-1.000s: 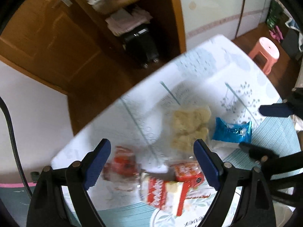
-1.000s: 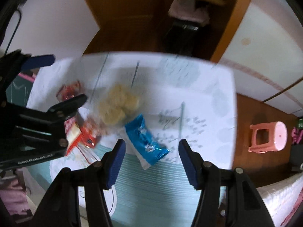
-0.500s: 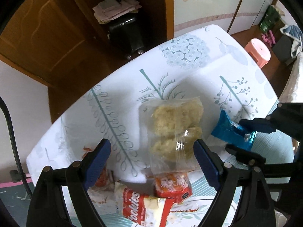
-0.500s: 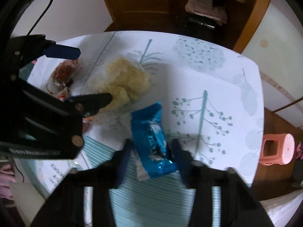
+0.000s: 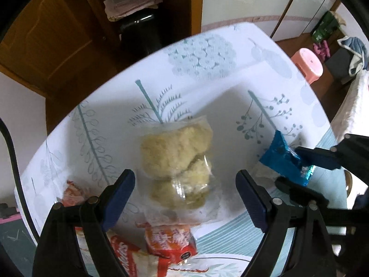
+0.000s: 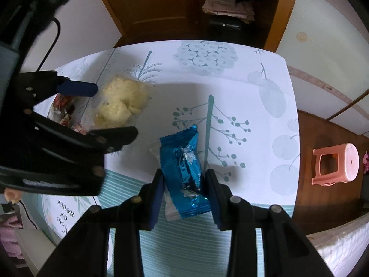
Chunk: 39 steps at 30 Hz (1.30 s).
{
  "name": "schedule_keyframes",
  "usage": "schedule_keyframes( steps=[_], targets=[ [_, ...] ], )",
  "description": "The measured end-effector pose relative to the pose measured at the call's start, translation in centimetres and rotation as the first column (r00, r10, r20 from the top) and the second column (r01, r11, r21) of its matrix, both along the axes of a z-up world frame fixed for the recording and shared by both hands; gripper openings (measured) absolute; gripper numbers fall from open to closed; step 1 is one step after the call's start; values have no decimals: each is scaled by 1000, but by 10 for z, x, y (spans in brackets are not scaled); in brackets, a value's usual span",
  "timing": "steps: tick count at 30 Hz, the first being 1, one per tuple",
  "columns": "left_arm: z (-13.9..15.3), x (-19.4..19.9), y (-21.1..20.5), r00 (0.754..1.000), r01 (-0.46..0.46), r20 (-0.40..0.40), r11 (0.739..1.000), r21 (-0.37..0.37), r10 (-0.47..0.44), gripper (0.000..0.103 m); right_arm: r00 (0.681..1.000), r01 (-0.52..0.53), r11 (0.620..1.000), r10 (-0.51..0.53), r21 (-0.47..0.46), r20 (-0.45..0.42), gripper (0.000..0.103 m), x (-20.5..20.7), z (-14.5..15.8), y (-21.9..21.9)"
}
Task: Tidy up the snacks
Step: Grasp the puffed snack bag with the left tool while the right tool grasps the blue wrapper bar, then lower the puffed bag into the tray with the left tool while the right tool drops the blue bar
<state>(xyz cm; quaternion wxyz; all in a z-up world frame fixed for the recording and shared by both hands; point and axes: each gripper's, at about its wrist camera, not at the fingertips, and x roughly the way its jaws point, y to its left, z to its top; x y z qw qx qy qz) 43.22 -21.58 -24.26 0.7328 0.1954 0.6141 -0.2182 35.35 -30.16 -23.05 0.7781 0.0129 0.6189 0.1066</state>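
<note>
1. a tabletop (image 6: 249,106) under a white cloth printed with teal plants fills both views, a wooden cabinet (image 5: 69,34) behind it and a pink stool (image 6: 334,164) off to the side.
2. the right gripper (image 6: 184,184), wide a second ago, has shut its jaws on the blue packet (image 6: 182,168), which lies at the near edge of the tabletop.
3. so one snack seems secured and ready to lift.
4. the left gripper (image 5: 184,194) has sunk toward the clear bag of pale puffs (image 5: 177,161); its jaws stand wide, either side of the bag, apparently not touching.
5. red packets (image 5: 170,242) lie just nearer; earlier frames showed them blurred.
</note>
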Motion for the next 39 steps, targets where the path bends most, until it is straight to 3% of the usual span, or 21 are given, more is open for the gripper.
schedule_keyframes(
  steps=[2,5,7,12,15,21,29,34,36,39],
  targets=[
    [-6,-2,-4,1000,0,-4,1000,16,0,83,1000,-8,1000,8,-6,-1,36,-1,-1,2],
    [-3,-3,-4,1000,-14,-1,1000,-6,14,54,1000,-11,1000,11,-8,-1,36,-2,-2,5],
    [3,-3,-2,999,-33,-2,999,0,33,45,1000,-5,1000,5,-7,-3,36,-1,1,5],
    [35,-13,12,995,-78,62,997,2,78,44,1000,20,1000,-20,12,20,36,-12,23,8],
    [68,-22,28,989,-124,80,992,0,123,44,999,32,999,-33,19,36,36,-24,44,9],
    [164,-62,66,972,-157,172,987,-43,162,43,991,73,997,-76,32,105,36,-58,117,13],
    [285,-177,113,935,-129,311,981,-145,170,43,964,103,989,-125,104,234,36,-136,223,27],
    [314,-256,136,918,-79,368,979,-189,145,44,949,78,988,-114,132,293,36,-196,259,46],
    [315,-287,143,909,-62,393,978,-198,137,44,943,62,989,-103,137,315,36,-220,265,54],
    [309,-327,155,917,-41,376,968,-248,135,44,935,52,983,-109,173,338,36,-258,268,63]
  ],
)
